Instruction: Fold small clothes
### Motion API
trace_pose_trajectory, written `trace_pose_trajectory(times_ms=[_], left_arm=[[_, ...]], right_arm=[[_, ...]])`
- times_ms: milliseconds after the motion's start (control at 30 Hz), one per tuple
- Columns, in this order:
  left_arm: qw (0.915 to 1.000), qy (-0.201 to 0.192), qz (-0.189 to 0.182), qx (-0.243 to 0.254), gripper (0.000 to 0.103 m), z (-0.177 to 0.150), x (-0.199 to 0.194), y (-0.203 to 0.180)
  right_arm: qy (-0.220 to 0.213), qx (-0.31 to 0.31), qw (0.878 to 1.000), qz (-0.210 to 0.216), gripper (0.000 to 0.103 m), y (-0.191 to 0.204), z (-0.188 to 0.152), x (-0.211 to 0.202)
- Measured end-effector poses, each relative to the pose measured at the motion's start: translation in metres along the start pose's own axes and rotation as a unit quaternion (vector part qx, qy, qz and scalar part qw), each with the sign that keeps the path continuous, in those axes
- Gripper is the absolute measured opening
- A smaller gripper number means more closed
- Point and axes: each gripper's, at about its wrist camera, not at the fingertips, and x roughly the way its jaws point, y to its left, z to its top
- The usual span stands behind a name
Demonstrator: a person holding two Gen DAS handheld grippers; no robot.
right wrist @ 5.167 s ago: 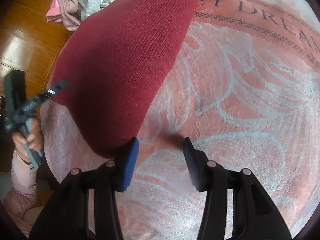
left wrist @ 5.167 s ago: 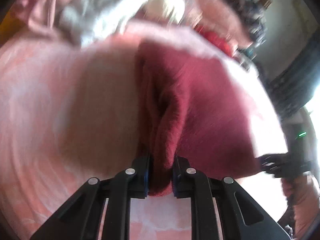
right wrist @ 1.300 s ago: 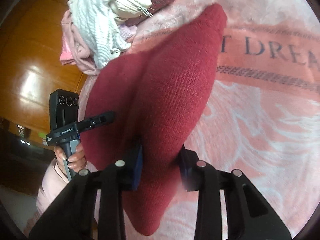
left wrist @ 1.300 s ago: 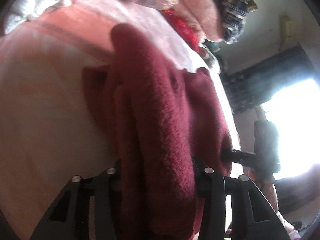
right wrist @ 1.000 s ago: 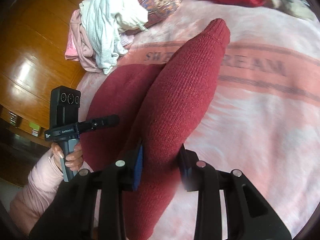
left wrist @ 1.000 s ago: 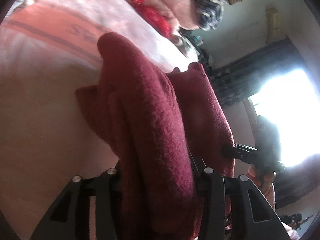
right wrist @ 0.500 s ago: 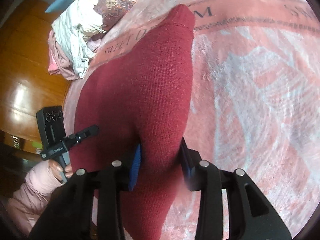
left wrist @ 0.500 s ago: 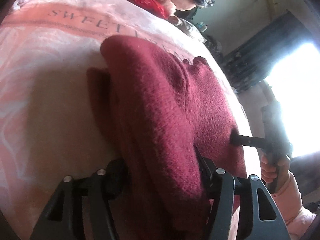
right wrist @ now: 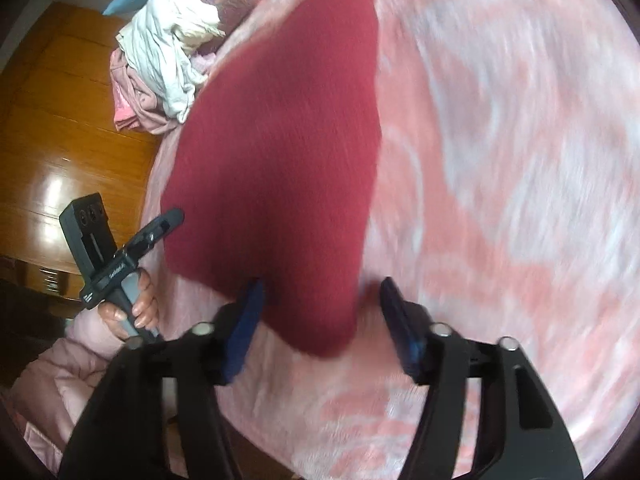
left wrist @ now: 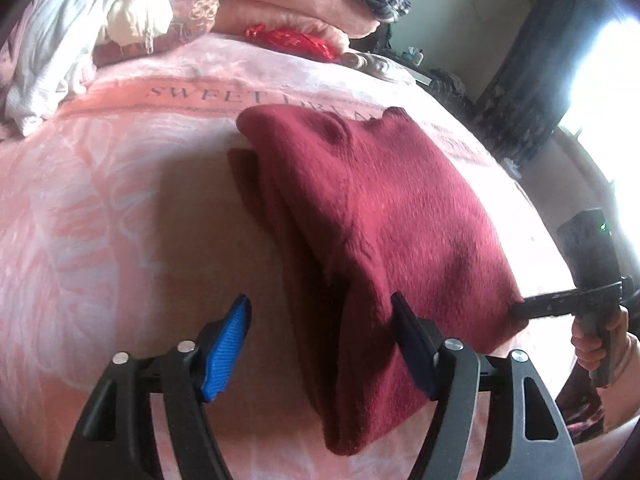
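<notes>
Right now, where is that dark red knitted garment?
The dark red knitted garment lies folded on the pink "Sweet Dream" blanket, mid-frame in both views, its near edge between each open claw, with the heap of pale clothes beyond.

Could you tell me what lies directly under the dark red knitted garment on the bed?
The dark red knitted garment rests folded on a pink plush blanket printed with lettering; its own lower layer peeks out along the left edge. Whatever is beneath its middle is covered.
</notes>
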Motion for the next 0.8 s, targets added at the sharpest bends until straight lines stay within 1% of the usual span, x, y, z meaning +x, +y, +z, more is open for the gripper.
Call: trace_pose_trajectory(times_ms=[33, 67, 100, 133, 200, 233, 300, 333, 367, 467, 533, 600, 633, 667, 733, 800], left_arm=[[0.9999, 0.004, 0.008, 0.008, 0.056, 0.001, 0.004, -0.003], [0.9998, 0.011, 0.008, 0.014, 0.051, 0.003, 0.009, -0.004], [0.9998, 0.018, -0.003, 0.013, 0.043, 0.003, 0.012, -0.004], [0.9998, 0.019, -0.005, 0.011, 0.039, 0.0, 0.008, -0.002], [0.9997, 0.017, 0.002, 0.018, 0.036, 0.0, 0.002, -0.005], [0.9996, 0.016, 0.007, 0.021, 0.036, 0.002, 0.004, -0.007], [0.9997, 0.019, 0.009, 0.016, 0.035, -0.004, 0.004, -0.007], [0.9995, 0.025, 0.01, 0.016, 0.035, -0.008, 0.008, -0.007], [0.9994, 0.027, 0.009, 0.017, 0.035, -0.012, 0.012, -0.006], [0.9996, 0.029, -0.004, 0.005, 0.037, -0.016, 0.019, 0.0], [0.9993, 0.033, -0.013, -0.008, 0.04, -0.016, 0.019, 0.004], [0.9987, 0.037, -0.022, -0.026, 0.043, -0.015, 0.021, 0.01], [0.9983, 0.037, -0.028, -0.035, 0.045, -0.014, 0.02, 0.013], [0.9981, 0.037, -0.03, -0.038, 0.047, -0.013, 0.018, 0.014], [0.9979, 0.036, -0.032, -0.045, 0.055, -0.006, 0.011, 0.016], [0.9975, 0.035, -0.034, -0.051, 0.061, 0.003, 0.006, 0.017]], right_arm=[[-0.003, 0.003, 1.0, 0.011, 0.029, -0.003, -0.002, 0.002], [-0.007, 0.002, 1.0, 0.014, 0.024, -0.003, -0.003, 0.0], [-0.012, -0.004, 1.0, 0.015, 0.022, 0.0, -0.003, -0.004], [-0.017, -0.014, 1.0, 0.014, 0.02, 0.005, -0.004, -0.009], [-0.027, -0.043, 0.999, -0.001, 0.019, 0.016, -0.008, -0.018], [-0.028, -0.053, 0.998, -0.017, 0.018, 0.021, -0.009, -0.018], [-0.02, -0.054, 0.997, -0.041, 0.018, 0.02, -0.011, -0.011], [-0.013, -0.048, 0.998, -0.049, 0.018, 0.013, -0.013, -0.004], [-0.01, -0.039, 0.998, -0.048, 0.018, 0.007, -0.013, 0.001], [-0.015, -0.019, 0.999, -0.024, 0.018, -0.004, -0.013, 0.006], [-0.018, -0.022, 0.999, -0.024, 0.018, -0.003, -0.014, 0.006], [-0.017, -0.027, 0.999, -0.023, 0.02, -0.001, -0.014, 0.003], [-0.016, -0.025, 1.0, -0.009, 0.024, -0.001, -0.013, -0.001], [-0.015, -0.027, 1.0, -0.005, 0.031, 0.004, -0.012, -0.002], [-0.032, -0.043, 0.998, -0.022, 0.037, 0.011, -0.009, -0.02], [-0.051, -0.054, 0.997, -0.035, 0.038, 0.018, -0.003, -0.036]])
